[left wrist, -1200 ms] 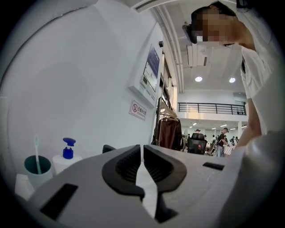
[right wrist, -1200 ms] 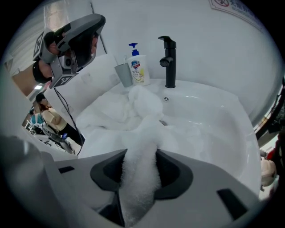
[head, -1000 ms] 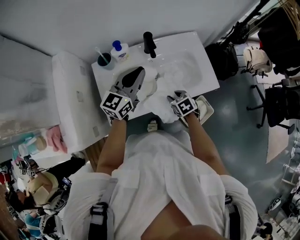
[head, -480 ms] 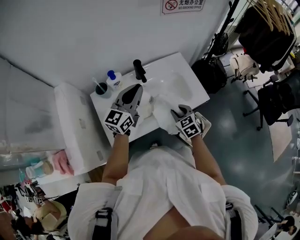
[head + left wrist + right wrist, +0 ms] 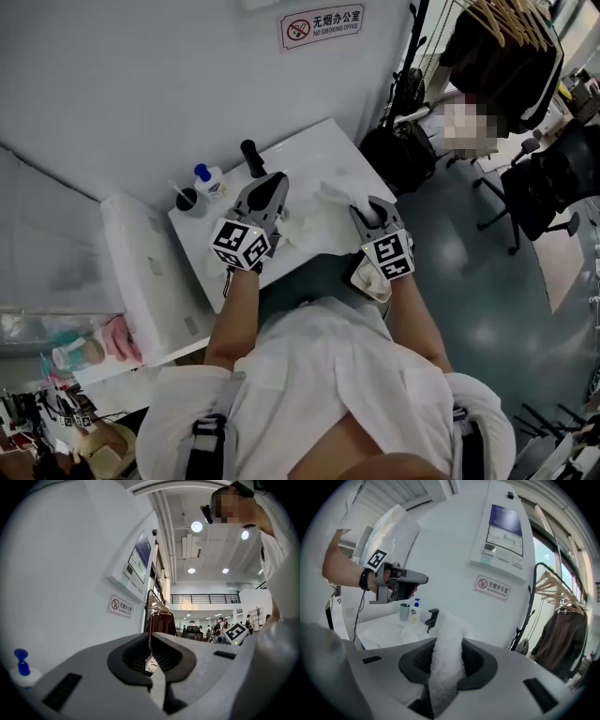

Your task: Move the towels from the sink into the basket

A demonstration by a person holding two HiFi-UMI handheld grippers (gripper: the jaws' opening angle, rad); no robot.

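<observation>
Right gripper view, nearest first: my right gripper point(image 5: 448, 643) has its fingers clenched on a white towel point(image 5: 449, 620), which it holds up above the counter point(image 5: 370, 627). Past it I see the black faucet point(image 5: 431, 618), a soap bottle point(image 5: 414, 611) and a cup point(image 5: 404, 612). My left gripper point(image 5: 424, 579) hovers over them, fingers pressed together on nothing. In the head view, more white towel point(image 5: 292, 225) lies in the sink point(image 5: 319, 155).
</observation>
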